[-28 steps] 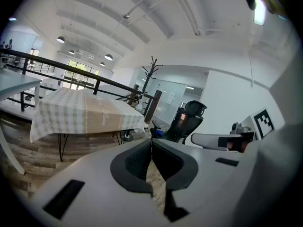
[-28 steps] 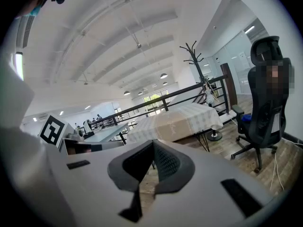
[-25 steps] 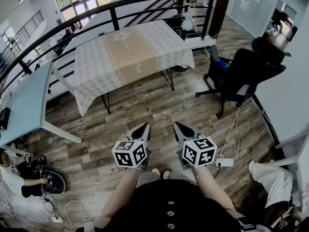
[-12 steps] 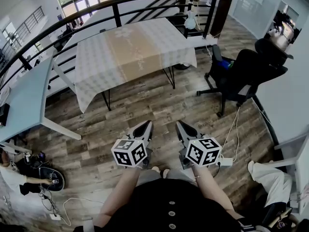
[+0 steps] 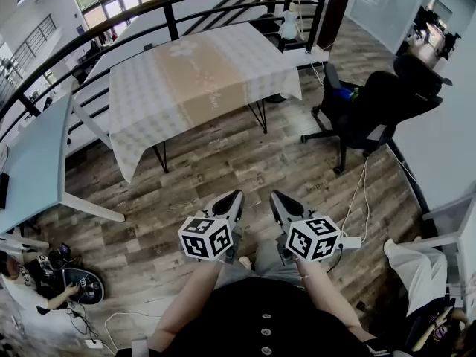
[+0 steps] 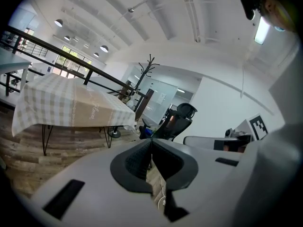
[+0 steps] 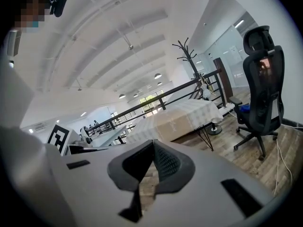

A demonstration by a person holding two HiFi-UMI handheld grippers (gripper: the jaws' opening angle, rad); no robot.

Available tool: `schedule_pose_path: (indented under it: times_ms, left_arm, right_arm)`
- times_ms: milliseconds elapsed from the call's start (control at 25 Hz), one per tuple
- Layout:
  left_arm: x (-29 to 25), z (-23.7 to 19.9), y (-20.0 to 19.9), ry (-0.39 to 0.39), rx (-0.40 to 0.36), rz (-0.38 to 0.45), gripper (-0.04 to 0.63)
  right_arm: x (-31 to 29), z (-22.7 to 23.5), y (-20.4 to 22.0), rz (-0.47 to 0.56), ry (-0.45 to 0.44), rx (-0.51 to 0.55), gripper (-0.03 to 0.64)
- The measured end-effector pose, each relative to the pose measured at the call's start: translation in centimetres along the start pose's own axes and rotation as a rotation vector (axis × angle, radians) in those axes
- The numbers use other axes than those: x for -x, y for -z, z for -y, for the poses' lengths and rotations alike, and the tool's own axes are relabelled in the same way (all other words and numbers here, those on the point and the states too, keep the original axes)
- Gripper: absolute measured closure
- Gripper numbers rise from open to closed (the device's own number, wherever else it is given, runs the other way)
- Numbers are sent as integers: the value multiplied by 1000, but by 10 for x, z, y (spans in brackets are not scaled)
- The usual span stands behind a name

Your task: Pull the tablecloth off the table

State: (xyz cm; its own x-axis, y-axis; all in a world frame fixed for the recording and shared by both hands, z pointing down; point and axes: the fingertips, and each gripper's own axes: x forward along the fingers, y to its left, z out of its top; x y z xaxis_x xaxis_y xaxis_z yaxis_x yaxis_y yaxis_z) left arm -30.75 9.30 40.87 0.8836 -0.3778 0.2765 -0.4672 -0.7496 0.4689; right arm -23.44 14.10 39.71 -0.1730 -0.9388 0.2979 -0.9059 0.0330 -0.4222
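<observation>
Wooden floor (image 5: 223, 162) stretches wide between the person and the table (image 5: 262, 120). The tablecloth (image 5: 197, 76) lies spread over the whole top, hanging at every edge, well apart from the 2 grippers. An office chair (image 5: 372, 103) stands beside the table. The left gripper (image 5: 236, 195) and right gripper (image 5: 276, 196) hover side by side, jaws pressed together on nothing. Risks, by my reckoning: closed jaws can't pinch the hem unless opened first, and the chair or that loose cable (image 5: 355, 199) could trip the approach.
</observation>
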Motion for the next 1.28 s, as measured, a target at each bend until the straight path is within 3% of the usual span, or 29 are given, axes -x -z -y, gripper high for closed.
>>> schedule_pose_path:
  times_ms: [160,440,920,1280]
  left_arm:
    - [-17,-7,1,6,10,-21,578]
    - [-66,-28,-38,-16,-2,26,578]
    - [-183,-46,-101,-69,1,67,578]
    - [-261,-48,-123,-86,48,79,578]
  right_arm:
    - [-13,11,-8,-2,7,6,589]
    - [-51,54,-42,22,7,17,589]
    - [-125,138,-124,5,-73,58,589]
    - [-152,199,-157,-22,-111,21,589]
